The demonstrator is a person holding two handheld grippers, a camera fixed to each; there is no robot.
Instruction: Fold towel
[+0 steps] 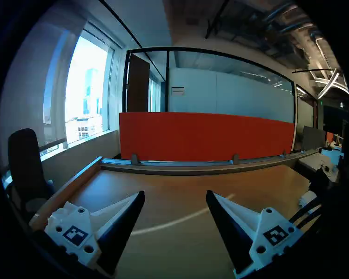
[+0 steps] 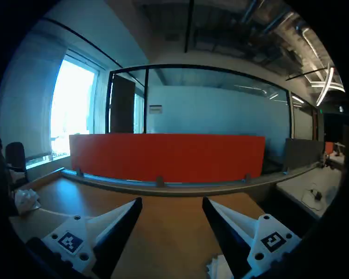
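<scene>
We see a broad brown wooden desk (image 1: 184, 200) stretching ahead in both views, and a long orange partition panel (image 1: 202, 135) stands along its far edge. A bright tall window (image 1: 86, 102) lies beyond the desk's left edge, and a black office chair (image 1: 25, 162) sits near that edge's near corner. The left gripper (image 1: 174, 193) hovers over the middle of the desk. Its white-and-black fingers are spread wide, with bare wood between them and nothing in their hold. The right gripper (image 2: 172, 200) is likewise wide apart and holds nothing. In the right gripper view we find the crumpled white towel (image 2: 26, 201) bunched in a small, uneven heap of creases. It lies on the desk close to its left edge, well apart from both fingers. A small white ribbed piece of fabric (image 2: 217, 269) shows at the near edge, just beside the right-hand finger. We cannot tell what it belongs to.
</scene>
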